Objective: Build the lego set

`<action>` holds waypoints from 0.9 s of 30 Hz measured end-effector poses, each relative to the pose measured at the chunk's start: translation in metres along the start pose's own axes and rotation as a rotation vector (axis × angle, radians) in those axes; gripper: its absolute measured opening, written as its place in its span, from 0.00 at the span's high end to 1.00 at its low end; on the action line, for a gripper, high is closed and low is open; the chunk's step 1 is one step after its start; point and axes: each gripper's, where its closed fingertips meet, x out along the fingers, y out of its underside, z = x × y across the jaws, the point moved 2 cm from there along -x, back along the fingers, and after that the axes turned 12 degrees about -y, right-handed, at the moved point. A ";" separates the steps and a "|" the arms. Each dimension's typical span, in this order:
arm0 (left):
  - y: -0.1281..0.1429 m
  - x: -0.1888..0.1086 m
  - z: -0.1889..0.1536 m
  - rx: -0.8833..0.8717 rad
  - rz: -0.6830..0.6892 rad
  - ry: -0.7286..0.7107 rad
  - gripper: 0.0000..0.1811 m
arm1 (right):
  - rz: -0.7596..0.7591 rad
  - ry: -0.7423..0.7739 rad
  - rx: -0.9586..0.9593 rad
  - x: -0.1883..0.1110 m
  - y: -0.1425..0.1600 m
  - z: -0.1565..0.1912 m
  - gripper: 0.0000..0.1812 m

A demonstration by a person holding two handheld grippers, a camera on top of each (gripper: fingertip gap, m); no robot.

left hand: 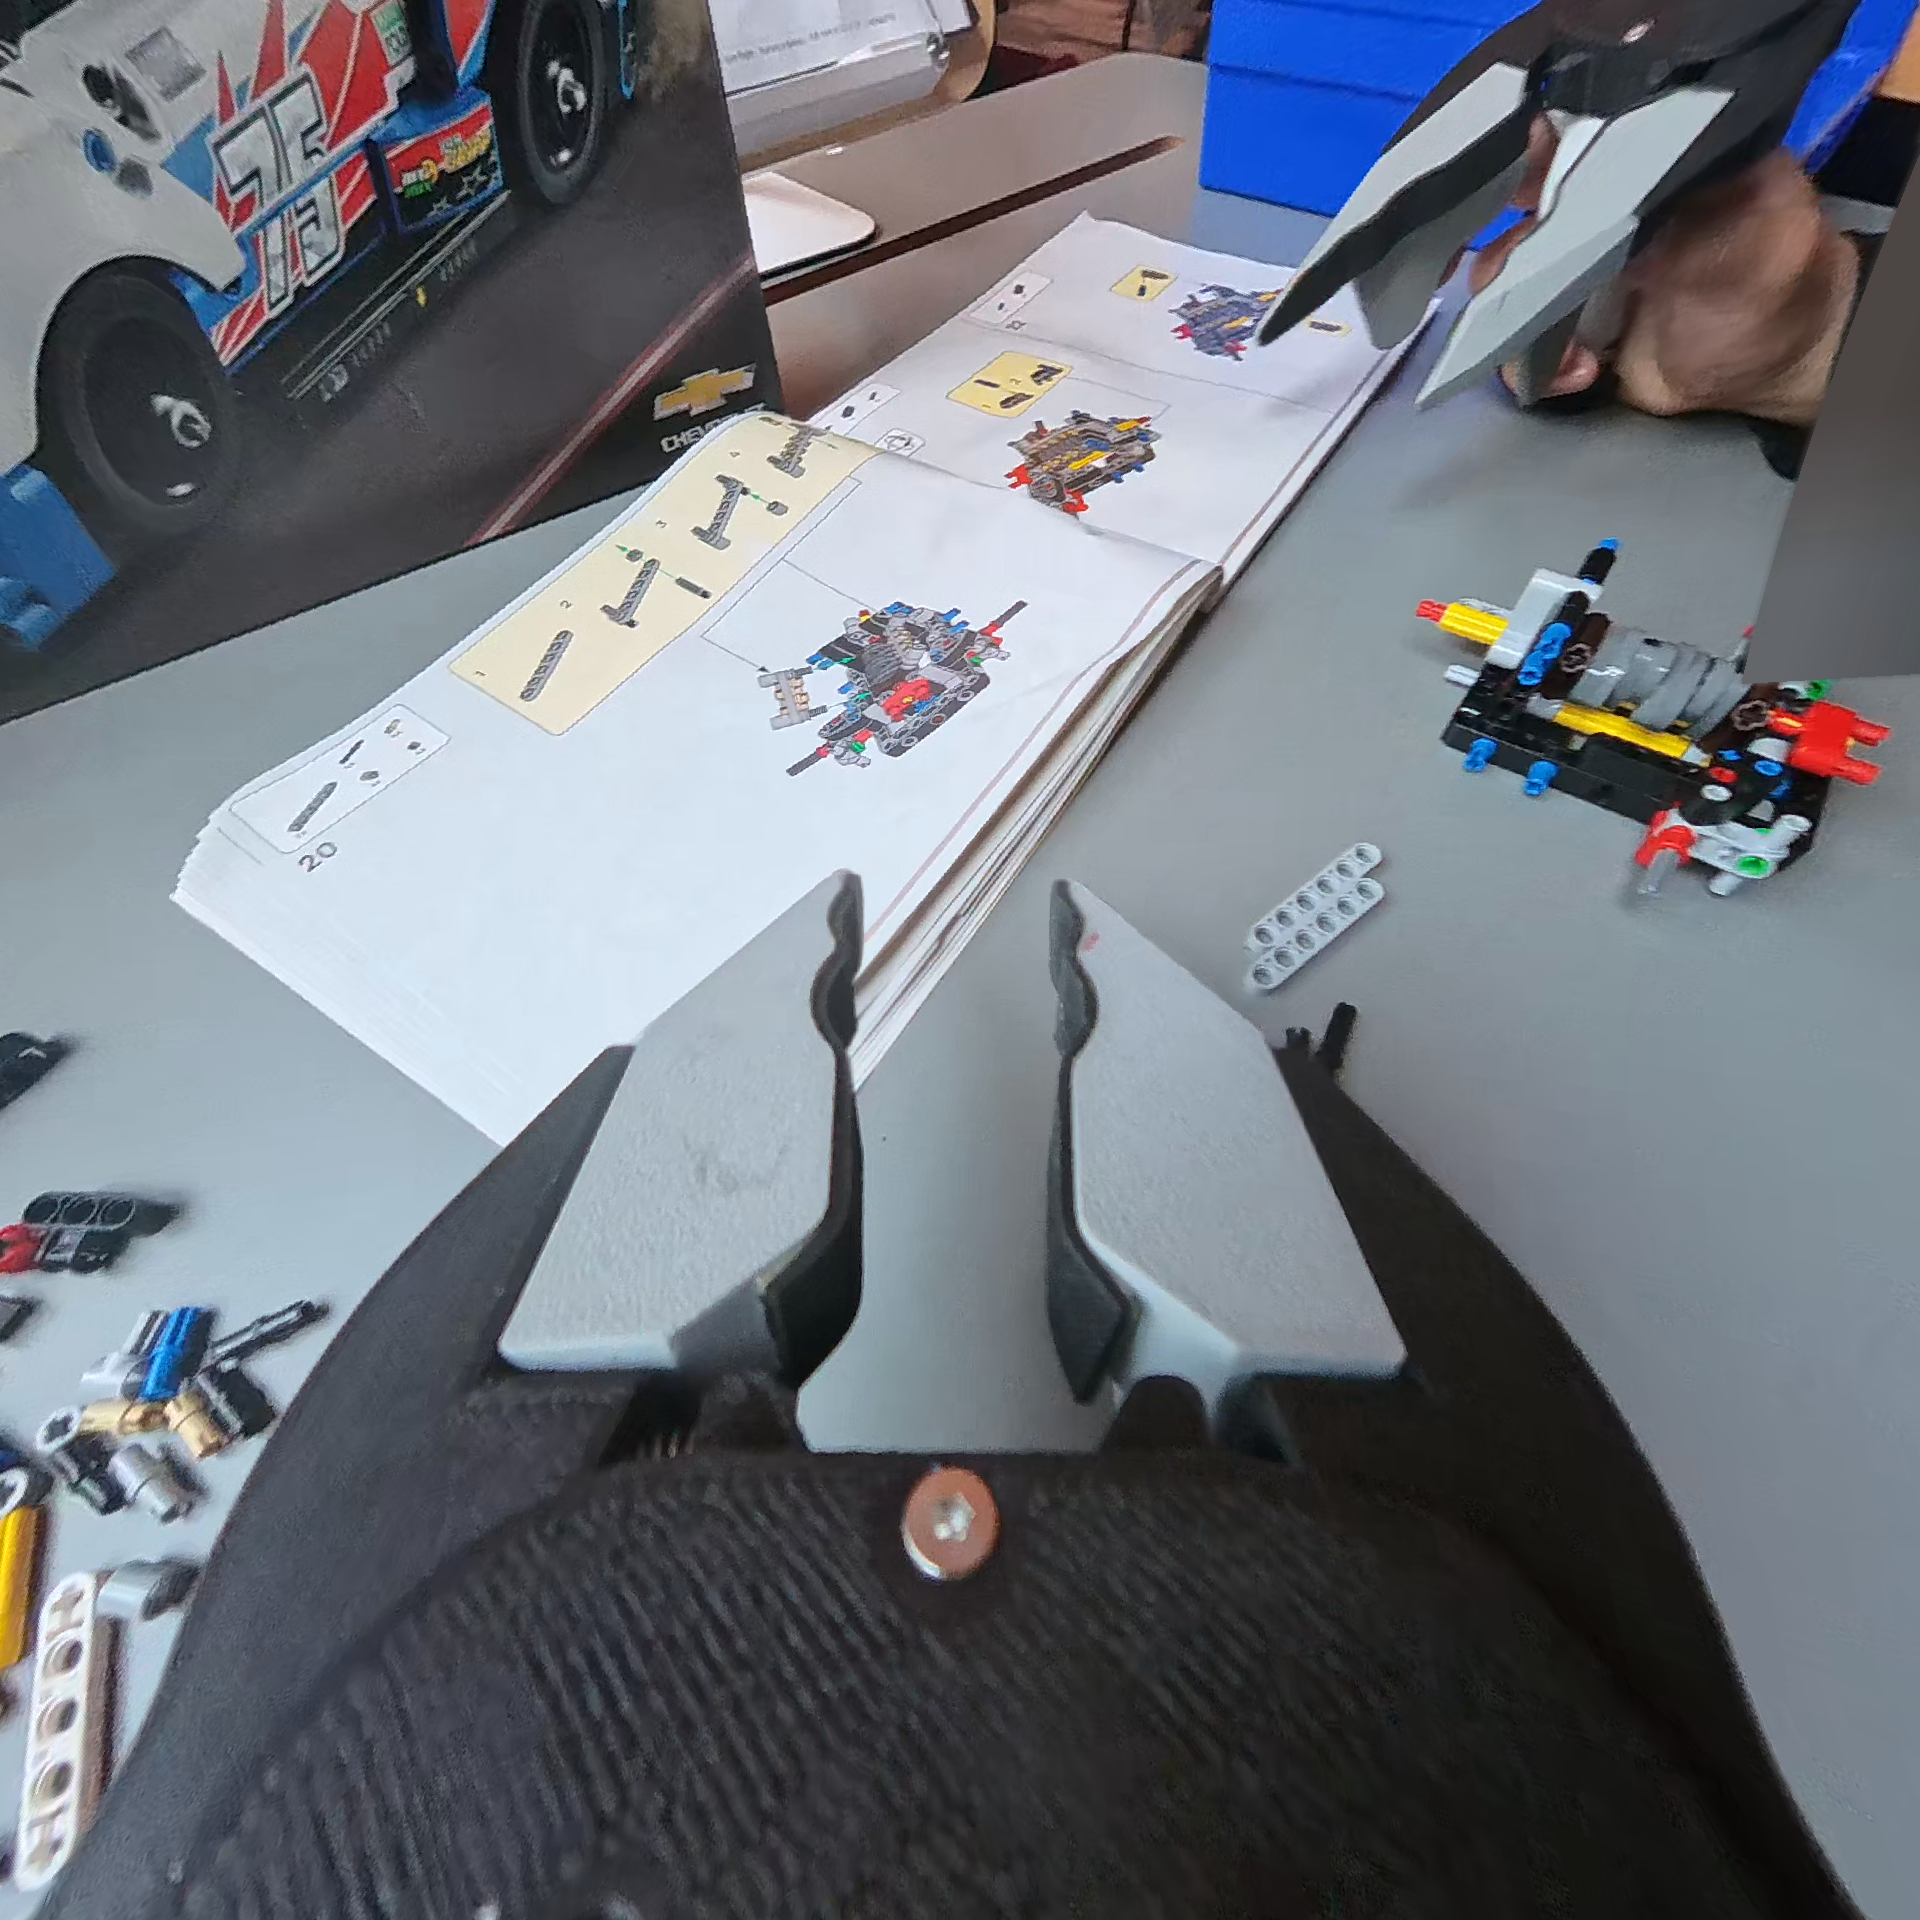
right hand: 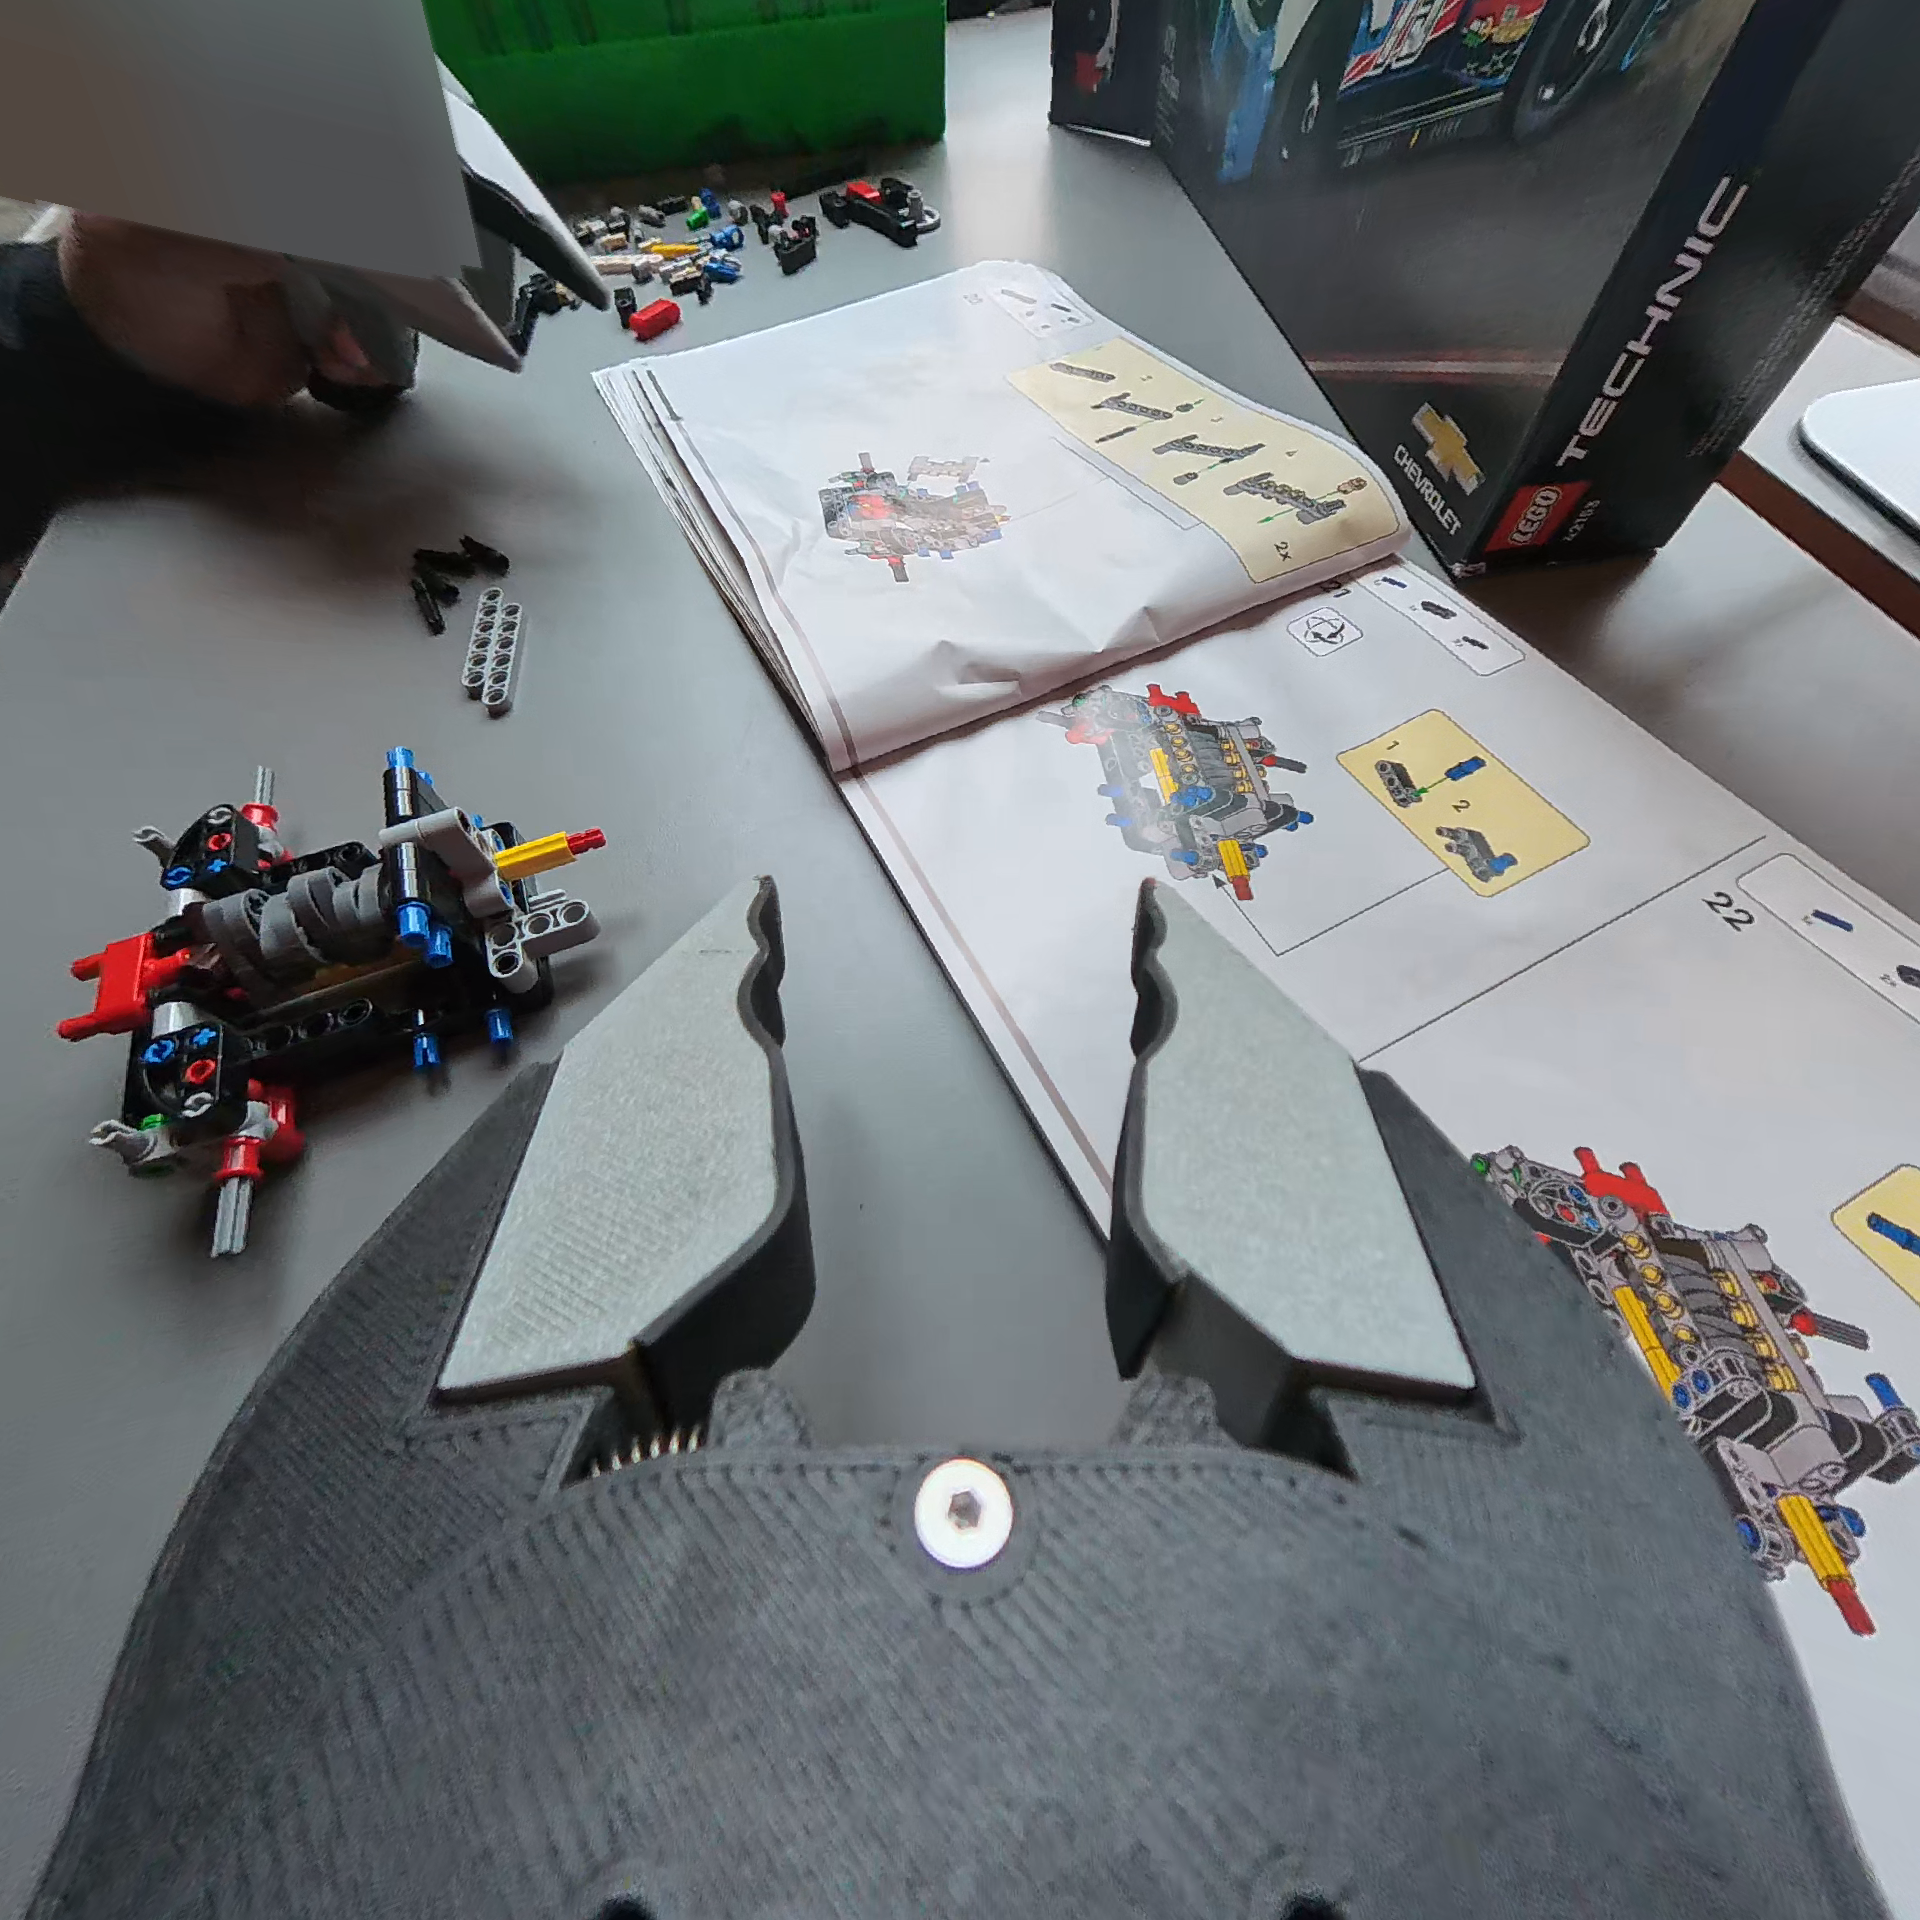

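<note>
**Both tongs empty over the open manual**

My left tongs (left hand: 956, 914) hang with a wide gap and nothing between them, above the near edge of the instruction booklet (left hand: 644, 790) on the grey desk (left hand: 1455, 1195). My right tongs (right hand: 956, 914) are likewise spread wide and empty, over the desk just beside the booklet's spine. The half-built lego chassis (right hand: 312, 956) lies on the desk to their left, apart from both tongs. Two light grey beams (right hand: 494, 649) lie side by side farther off, a few black pins (right hand: 452, 577) near them. Loose parts (right hand: 707, 244) are scattered before a green bin (right hand: 707, 94). The set's box (right hand: 1507, 260) stands beyond the booklet.
</note>
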 end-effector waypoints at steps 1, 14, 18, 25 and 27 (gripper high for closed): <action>0.001 0.000 0.003 -0.002 0.005 -0.024 0.83 | -0.005 0.001 0.001 -0.001 0.000 0.000 0.65; -0.003 -0.034 0.185 0.038 0.400 -0.277 0.93 | 0.042 0.001 -0.037 0.003 0.004 0.005 0.71; 0.004 -0.021 0.199 0.032 0.508 -0.218 0.91 | 0.031 -0.007 -0.030 0.002 0.003 0.005 0.72; 0.033 -0.006 0.201 0.258 0.739 -0.076 0.94 | 0.028 -0.030 -0.016 0.002 0.003 0.006 0.74; 0.041 -0.003 0.204 0.312 0.800 -0.038 0.94 | 0.035 -0.038 -0.015 0.003 0.004 0.007 0.74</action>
